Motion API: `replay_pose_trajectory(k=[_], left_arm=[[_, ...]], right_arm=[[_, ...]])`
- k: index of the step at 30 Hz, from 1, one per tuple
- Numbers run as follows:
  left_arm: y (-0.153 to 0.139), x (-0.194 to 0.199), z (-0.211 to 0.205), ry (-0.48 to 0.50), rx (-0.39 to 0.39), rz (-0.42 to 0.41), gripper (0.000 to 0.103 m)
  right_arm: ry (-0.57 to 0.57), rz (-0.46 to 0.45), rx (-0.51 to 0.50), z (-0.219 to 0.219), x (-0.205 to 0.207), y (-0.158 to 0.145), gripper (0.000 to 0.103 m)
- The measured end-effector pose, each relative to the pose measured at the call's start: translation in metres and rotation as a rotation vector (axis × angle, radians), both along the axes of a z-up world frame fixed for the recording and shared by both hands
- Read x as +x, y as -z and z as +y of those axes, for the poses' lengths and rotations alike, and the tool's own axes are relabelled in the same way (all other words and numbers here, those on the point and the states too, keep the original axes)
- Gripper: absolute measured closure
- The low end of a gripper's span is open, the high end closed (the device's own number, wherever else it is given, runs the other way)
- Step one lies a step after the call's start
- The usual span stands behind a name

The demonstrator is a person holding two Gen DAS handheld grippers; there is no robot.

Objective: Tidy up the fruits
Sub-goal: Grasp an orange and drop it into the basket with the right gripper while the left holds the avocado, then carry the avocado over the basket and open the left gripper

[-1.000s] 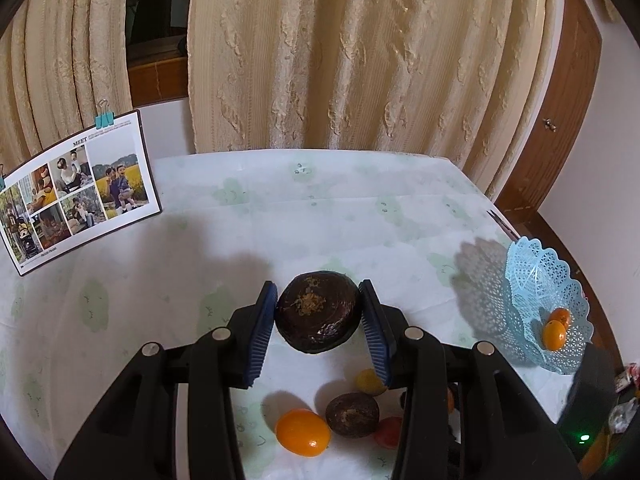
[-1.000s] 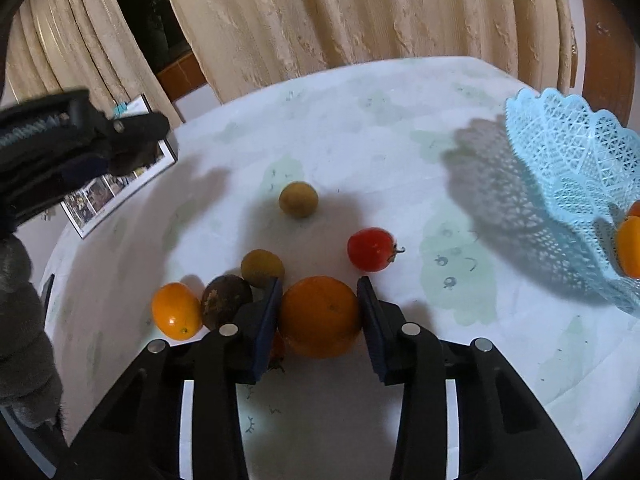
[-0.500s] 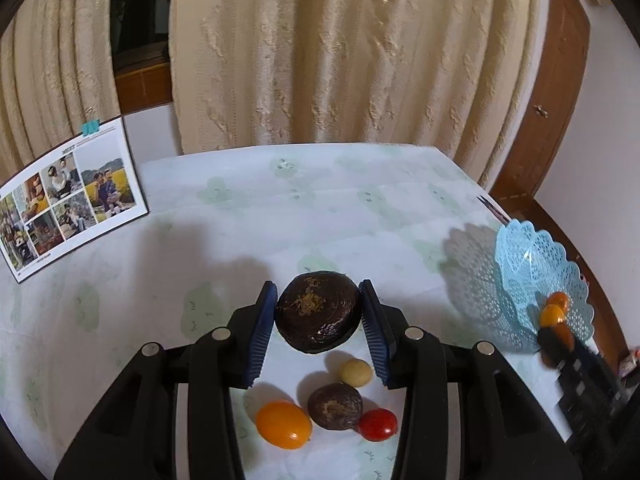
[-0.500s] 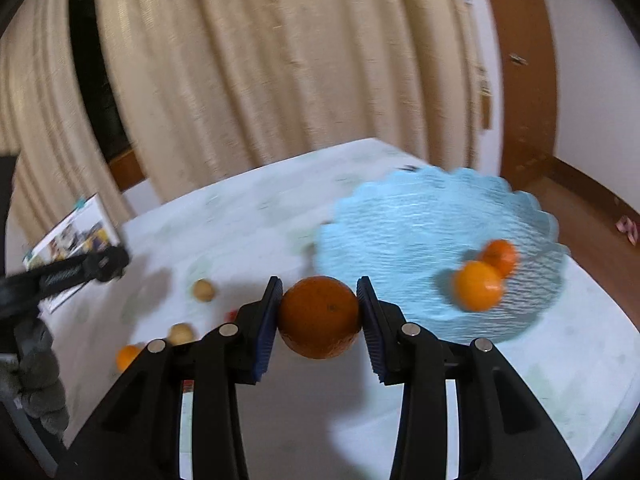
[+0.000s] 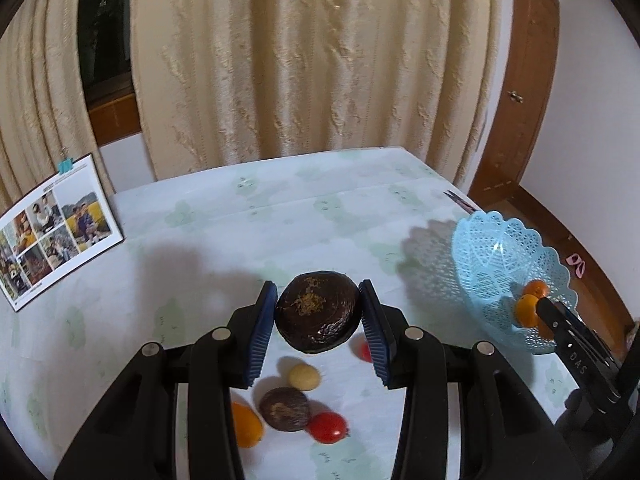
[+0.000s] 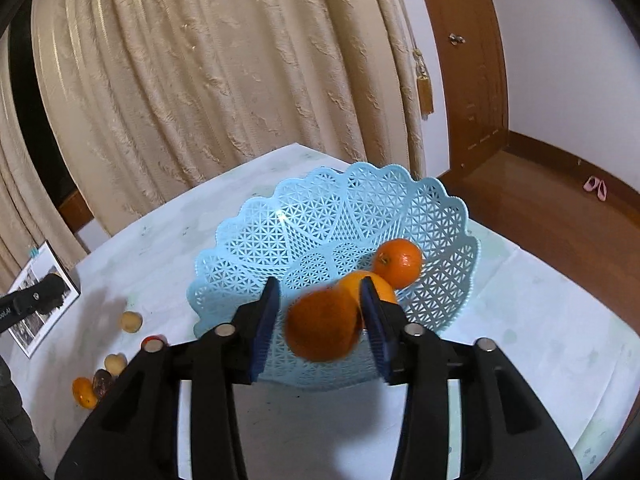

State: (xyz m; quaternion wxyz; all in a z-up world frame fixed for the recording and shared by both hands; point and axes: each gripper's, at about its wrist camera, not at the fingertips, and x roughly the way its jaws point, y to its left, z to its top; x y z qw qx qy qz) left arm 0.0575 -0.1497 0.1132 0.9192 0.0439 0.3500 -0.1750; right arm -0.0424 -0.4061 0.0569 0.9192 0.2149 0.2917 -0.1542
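Note:
My left gripper (image 5: 318, 314) is shut on a dark brown round fruit (image 5: 316, 311), held above the table. Below it lie a pale small fruit (image 5: 304, 376), a brown fruit (image 5: 284, 408), a red tomato (image 5: 327, 427) and an orange fruit (image 5: 245, 424). My right gripper (image 6: 318, 314) is over the near rim of the light blue lattice basket (image 6: 304, 224). Its jaws stand apart and a blurred orange (image 6: 322, 326) sits between them, away from the left pad. Two oranges (image 6: 398, 262) lie in the basket. The basket also shows in the left wrist view (image 5: 492, 256).
A photo calendar (image 5: 52, 228) stands at the table's far left. Cream curtains (image 5: 320, 60) hang behind the table, and a wooden door (image 5: 520, 80) is at the right. The table's right edge runs close behind the basket. Loose fruits (image 6: 130, 322) lie left of the basket.
My right gripper carried the orange from the fruit pile to over the basket and has opened; the orange is blurred, dropping. My left gripper rose slightly, still gripping the dark fruit.

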Motion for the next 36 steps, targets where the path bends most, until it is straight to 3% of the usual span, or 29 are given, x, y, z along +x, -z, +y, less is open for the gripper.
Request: replay_pose_trajectory(k=[2,15,32,36], left_arm=[[0.001,-0.001,-0.007,0.01,0.003,0.002,0.06],[0.011,-0.005,-0.059,0.093,0.034,0.019,0.06],[0.042,-0.013,-0.15,0.282,0.062,0.096,0.06],[0.043,-0.018,-0.161,0.302,0.067,0.079,0.06]], right_arm=[[0.009,-0.014,-0.001,0.0,-0.003,-0.001,0.046],[0.198,-0.103,-0.085,-0.013,-0.037,-0.003,0.041],[0.431,-0.164,-0.017,-0.047,-0.07,0.002,0.039],[0.468,-0.185,-0.023,-0.05,-0.077,0.0,0.039]])
